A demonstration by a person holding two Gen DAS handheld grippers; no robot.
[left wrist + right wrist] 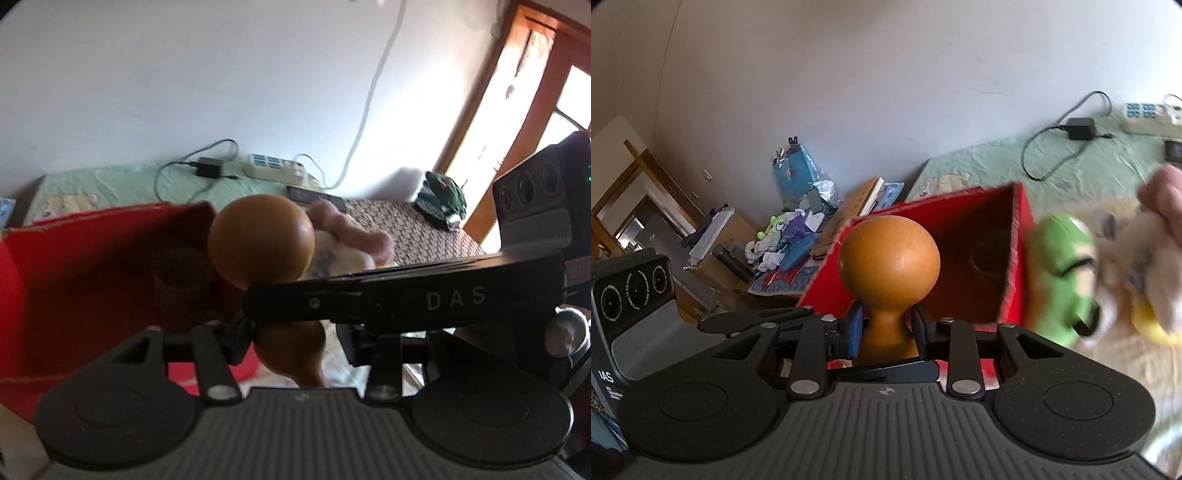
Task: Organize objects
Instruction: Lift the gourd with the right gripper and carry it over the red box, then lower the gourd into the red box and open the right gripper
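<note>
A brown wooden gourd (889, 258) is clamped at its narrow neck by my right gripper (886, 328), just in front of an open red box (1019, 236). In the left wrist view the same gourd (262, 243) shows with the right gripper's arm crossing in front of it. My left gripper (291, 343) sits around the gourd's lower bulb; its fingertips are hidden behind the right gripper. A dark round thing (181, 273) lies inside the red box (92, 258).
A green plush (1063, 280) and a white-and-pink plush (1137, 266) lie right of the box on a green sheet (1089, 166). A power strip (277, 168), a charger (210, 166), a phone (314, 197) and a toy tank (441, 199) lie behind.
</note>
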